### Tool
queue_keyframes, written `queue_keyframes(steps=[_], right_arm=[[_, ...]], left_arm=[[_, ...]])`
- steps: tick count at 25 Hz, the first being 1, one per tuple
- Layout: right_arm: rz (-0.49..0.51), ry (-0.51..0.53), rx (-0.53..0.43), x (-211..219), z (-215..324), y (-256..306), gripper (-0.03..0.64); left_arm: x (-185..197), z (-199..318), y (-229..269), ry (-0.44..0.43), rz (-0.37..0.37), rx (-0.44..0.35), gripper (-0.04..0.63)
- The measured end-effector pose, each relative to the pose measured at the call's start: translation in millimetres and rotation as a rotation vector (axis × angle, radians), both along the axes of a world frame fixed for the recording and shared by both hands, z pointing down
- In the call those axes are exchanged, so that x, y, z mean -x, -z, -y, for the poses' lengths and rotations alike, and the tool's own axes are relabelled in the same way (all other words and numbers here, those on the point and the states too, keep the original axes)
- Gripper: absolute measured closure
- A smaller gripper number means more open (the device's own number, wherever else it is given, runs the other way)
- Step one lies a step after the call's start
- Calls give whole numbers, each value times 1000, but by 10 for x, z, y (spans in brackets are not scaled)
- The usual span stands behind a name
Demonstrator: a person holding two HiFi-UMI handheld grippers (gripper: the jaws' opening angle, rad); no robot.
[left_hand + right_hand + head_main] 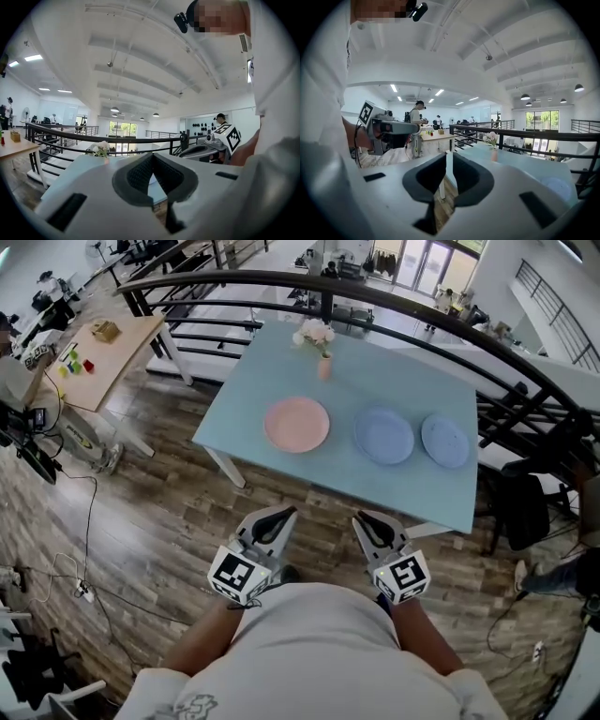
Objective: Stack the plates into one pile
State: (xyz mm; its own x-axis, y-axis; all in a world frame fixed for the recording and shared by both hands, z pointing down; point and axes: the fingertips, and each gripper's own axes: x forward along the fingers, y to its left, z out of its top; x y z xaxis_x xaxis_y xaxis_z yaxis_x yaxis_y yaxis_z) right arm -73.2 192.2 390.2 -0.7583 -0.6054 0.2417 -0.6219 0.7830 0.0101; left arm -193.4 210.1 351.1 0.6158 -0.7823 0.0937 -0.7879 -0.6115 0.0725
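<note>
Three plates lie apart in a row on the light blue table (394, 486): a pink plate (296, 424) on the left, a blue plate (383, 435) in the middle and a second blue plate (444, 441) on the right. Both grippers hang close to the person's body, short of the table's near edge and touching nothing. The left gripper (281, 515) (151, 159) has its tips together and holds nothing. The right gripper (367, 521) (449, 161) shows a narrow slit between its jaws, with nothing in it.
A small vase of flowers (322, 362) stands at the table's far edge, behind the pink plate. A dark curved railing (281, 282) runs behind the table. A wooden table (112, 352) stands far left, cables (84, 521) trail over the floor, and a dark chair (520, 512) stands at the right.
</note>
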Motion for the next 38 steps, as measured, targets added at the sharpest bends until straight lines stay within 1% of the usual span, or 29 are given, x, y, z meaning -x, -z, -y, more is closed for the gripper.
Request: queue_keyframes(steps=[4,7,11,17,21,26,29,35,38], right_arm=[[-11,-7,21,328,171,-23,552],[-25,-12,49,448,315,-86,532],[-37,-24,92,502,608,-222,506],[-38,-33,155,536,1222,-441,494],[-82,-20,217,553,1684,-717,494],[-120,10,322,556,2267,-1066,486],[-127,18,389,518,2564,-1249,486],[-166,30,506,433,2972,-1695,491],[-184,31,590,385,3031,-1917,494]], left_arm=[[337,175,-10,-7,-9,8,591],[482,274,-40,-4,-17,18,591],[603,454,-119,13,-26,31,591],[742,811,-224,61,-23,57,591],[800,1126,-311,113,-20,78,591],[794,1616,-476,166,-19,126,591],[751,1886,-663,196,-14,179,591],[662,2217,-1046,233,-9,279,591],[624,2254,-1195,248,-2,324,591]])
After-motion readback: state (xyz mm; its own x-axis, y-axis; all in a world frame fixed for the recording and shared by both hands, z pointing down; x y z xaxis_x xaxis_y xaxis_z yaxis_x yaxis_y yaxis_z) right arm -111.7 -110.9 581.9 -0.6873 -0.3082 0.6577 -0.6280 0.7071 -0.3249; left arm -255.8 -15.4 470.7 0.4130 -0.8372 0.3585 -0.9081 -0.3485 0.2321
